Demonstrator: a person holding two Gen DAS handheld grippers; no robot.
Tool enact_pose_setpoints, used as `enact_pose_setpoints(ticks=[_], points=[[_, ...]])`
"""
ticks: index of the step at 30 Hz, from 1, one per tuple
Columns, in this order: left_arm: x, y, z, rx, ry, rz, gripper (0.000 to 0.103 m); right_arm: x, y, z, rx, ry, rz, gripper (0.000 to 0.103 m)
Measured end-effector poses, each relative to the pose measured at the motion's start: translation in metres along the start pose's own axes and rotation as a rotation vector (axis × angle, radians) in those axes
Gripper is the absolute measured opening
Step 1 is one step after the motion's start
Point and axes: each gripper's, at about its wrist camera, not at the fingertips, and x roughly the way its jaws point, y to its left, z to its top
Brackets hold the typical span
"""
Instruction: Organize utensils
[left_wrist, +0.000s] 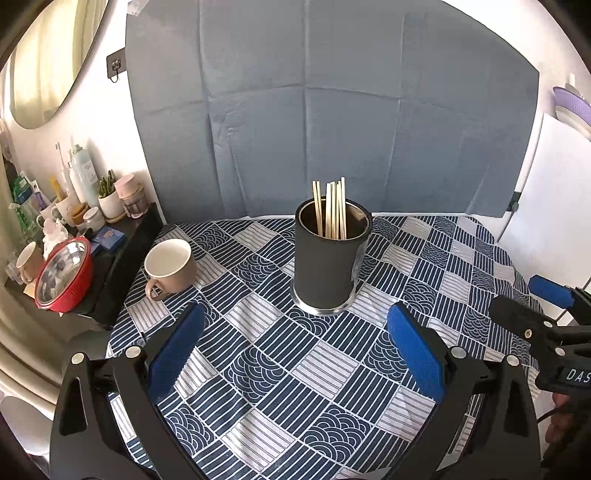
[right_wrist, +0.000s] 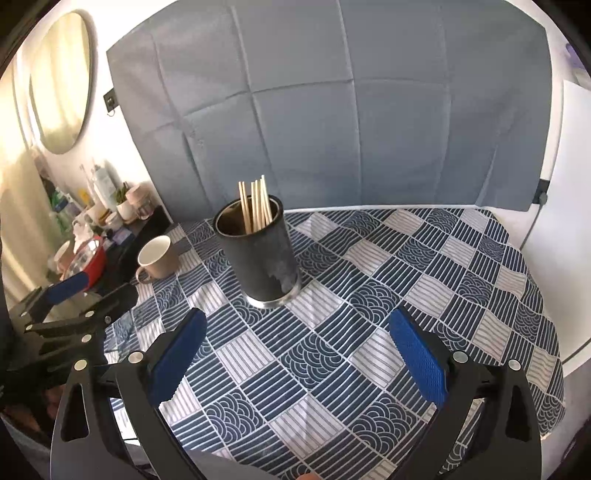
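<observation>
Both left tongs (left_wrist: 295, 343) and right tongs (right_wrist: 297, 343) hang spread and empty. Beyond them, thin wooden chopsticks (left_wrist: 330, 208) stand in the black holder (left_wrist: 327, 269): light, stiff, smooth, probably best pinched near their tops. A beige mug (left_wrist: 170, 267) sits left of the holder on the worktop (left_wrist: 280, 373).

Blue-white patterned tablecloth (left_wrist: 280, 373), black holder (left_wrist: 325, 266), beige mug (left_wrist: 173, 267)
</observation>
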Motion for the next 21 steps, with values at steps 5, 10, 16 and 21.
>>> enact_pose_setpoints(ticks=[5, 10, 16, 21], points=[[0.0015, 0.0023, 0.0007, -0.008, 0.002, -0.003, 0.097, 0.0007, 0.0, -0.0001, -0.003, 0.002, -0.001, 0.095], [0.0023, 0.0042, 0.0, -0.02, 0.006, -0.016, 0.097, 0.0019, 0.003, -0.0017, -0.017, 0.006, 0.0, 0.095], [0.0036, 0.0062, -0.0005, -0.026, 0.012, -0.016, 0.097, 0.0026, 0.0037, -0.0019, -0.019, 0.011, -0.001, 0.095], [0.0058, 0.0088, -0.0006, -0.034, 0.02, -0.019, 0.097, 0.0032, 0.0043, -0.0015, -0.021, 0.016, 0.001, 0.095]])
